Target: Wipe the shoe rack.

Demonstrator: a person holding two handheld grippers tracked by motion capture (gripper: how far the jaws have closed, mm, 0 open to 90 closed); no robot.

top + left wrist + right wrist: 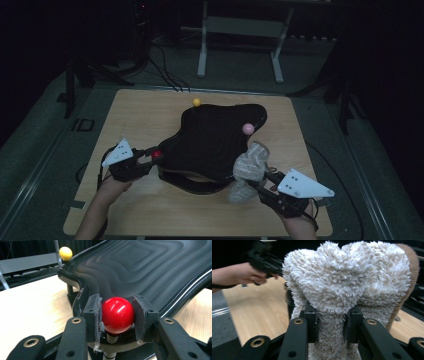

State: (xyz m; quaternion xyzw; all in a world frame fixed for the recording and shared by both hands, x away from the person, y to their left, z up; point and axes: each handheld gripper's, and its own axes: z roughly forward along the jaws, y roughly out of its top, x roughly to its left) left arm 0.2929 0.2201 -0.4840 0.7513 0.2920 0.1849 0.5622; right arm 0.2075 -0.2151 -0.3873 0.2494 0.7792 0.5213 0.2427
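Fleecy cream pile bulged between the pads (312, 322) of my right gripper (331, 326), whose two black jaws were pinched tight on the narrow waist of a bunched cloth (347, 285), with a band of tan ribbed edging down one side. Red and glossy, a knob (118, 315) sat clamped between the pads (96, 315) of my left gripper (117, 316) at the near left corner of a black tray (155, 267) with a ribbed, wavy floor. From above, that tray (212, 137) lay in the middle of a pale wooden table (145, 210), its long axis running from the red knob (157, 154) under my left gripper (150, 156) diagonally away toward a pink knob (247, 128) at the far right, and a yellow knob (196, 102) stood at its far edge. The cloth (248, 170) stood roughly upright at the tray's near right rim, its long axis rising from my right gripper (260, 186) and leaning up and away toward the pink knob, fluffy head topmost. To do this step well, I judged I should keep the left hand (107, 192) steady so the tray could not slide, hold the cloth by its waist without slackening, and lower its head flat onto the ribs, wiping along the grooves rather than across them and staying clear of the pink knob.
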